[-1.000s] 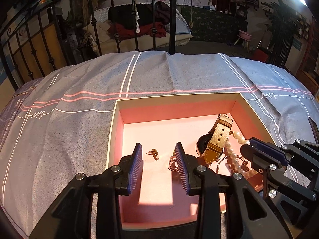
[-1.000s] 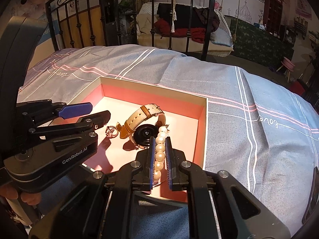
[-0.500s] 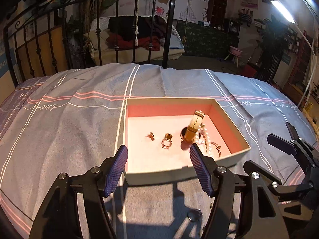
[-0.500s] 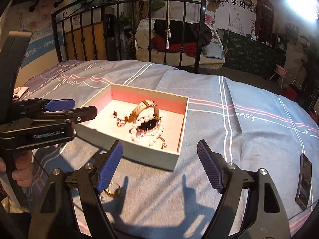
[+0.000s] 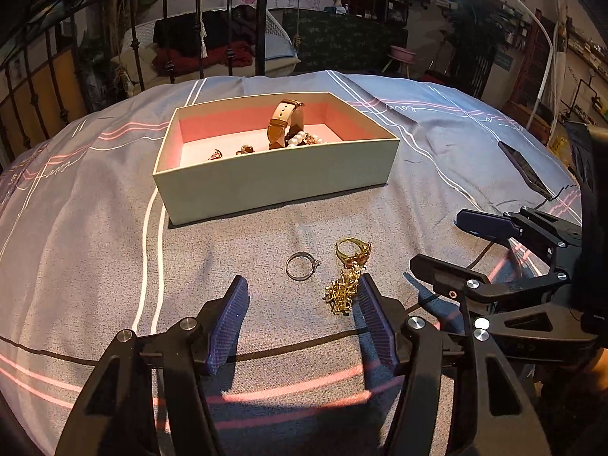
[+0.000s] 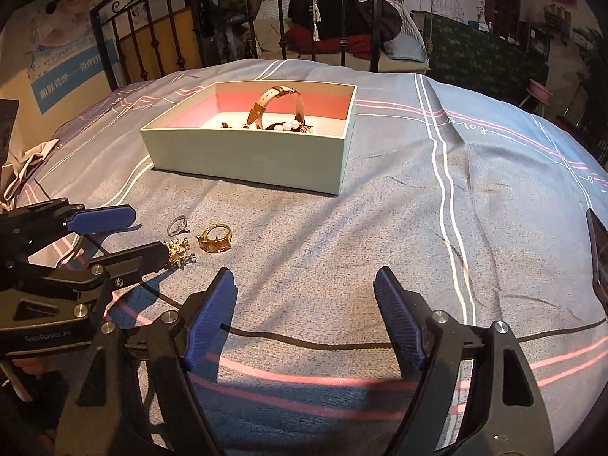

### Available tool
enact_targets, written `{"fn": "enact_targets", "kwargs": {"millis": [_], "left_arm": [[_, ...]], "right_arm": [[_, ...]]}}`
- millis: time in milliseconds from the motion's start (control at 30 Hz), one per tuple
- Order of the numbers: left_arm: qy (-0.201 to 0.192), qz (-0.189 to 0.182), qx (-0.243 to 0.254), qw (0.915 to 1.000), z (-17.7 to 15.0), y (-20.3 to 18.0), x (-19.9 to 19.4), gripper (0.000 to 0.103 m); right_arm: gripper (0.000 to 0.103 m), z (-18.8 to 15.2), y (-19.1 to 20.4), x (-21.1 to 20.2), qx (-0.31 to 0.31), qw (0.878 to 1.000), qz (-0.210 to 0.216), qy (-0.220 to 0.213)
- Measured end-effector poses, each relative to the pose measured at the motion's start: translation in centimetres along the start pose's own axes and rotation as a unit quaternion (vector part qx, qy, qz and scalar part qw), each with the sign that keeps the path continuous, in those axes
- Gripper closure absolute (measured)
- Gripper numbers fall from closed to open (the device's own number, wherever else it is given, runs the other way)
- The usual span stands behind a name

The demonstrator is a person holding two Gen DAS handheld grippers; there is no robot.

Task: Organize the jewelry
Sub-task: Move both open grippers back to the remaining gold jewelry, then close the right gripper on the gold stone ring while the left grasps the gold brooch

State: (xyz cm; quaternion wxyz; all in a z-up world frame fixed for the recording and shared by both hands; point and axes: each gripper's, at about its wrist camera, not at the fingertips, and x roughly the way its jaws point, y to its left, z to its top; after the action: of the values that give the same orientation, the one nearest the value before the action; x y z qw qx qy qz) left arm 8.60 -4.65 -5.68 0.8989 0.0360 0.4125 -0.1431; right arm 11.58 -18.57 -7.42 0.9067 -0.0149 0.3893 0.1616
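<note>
A pale box with a pink inside [image 5: 273, 182] [image 6: 243, 159] stands on the grey bedspread. In it are a tan-strap watch [image 5: 283, 121] [image 6: 266, 104], a pearl bracelet [image 5: 304, 138] and small gold pieces [image 5: 228, 152]. On the cloth in front lie a silver ring [image 5: 300, 266] [image 6: 178, 225], a gold ring [image 5: 353, 250] [image 6: 216, 238] and a gold brooch [image 5: 342, 288] [image 6: 178, 249]. My left gripper [image 5: 302, 311] [image 6: 125, 233] is open and empty, just short of the brooch. My right gripper [image 6: 304, 311] [image 5: 448, 243] is open and empty over bare cloth.
A dark phone [image 5: 524, 169] [image 6: 598, 250] lies on the bedspread at the right. A black iron bed rail [image 5: 167, 26] runs behind the bed. A cluttered room with a hanging chair and shelves lies beyond.
Both grippers have pulled back out of the box toward the near edge and opened wide. The pearl bracelet, held by the right gripper a second ago, now lies in the box.
</note>
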Motion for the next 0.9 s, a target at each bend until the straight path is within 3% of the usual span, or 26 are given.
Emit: {"fn": "enact_targets", "kwargs": {"millis": [67, 333, 533, 900], "left_arm": [[0.0, 0.011, 0.007, 0.9999, -0.1, 0.1, 0.1, 0.051], [0.007, 0.046, -0.024, 0.9986, -0.2, 2.9, 0.7, 0.051], [0.007, 0.037, -0.036, 0.9986, -0.1, 3.6, 0.6, 0.051], [0.011, 0.027, -0.032, 0.9991, 1.3, 3.3, 1.8, 0.051]], "right_arm": [[0.026, 0.0, 0.3, -0.1, -0.004, 1.0, 0.004, 0.0], [0.027, 0.0, 2.6, 0.4, -0.033, 0.999, 0.026, 0.009], [0.042, 0.8, 3.9, 1.2, -0.049, 0.998, 0.046, 0.017], [0.044, 2.4, 3.3, 2.8, -0.05, 0.998, 0.033, 0.025]]}}
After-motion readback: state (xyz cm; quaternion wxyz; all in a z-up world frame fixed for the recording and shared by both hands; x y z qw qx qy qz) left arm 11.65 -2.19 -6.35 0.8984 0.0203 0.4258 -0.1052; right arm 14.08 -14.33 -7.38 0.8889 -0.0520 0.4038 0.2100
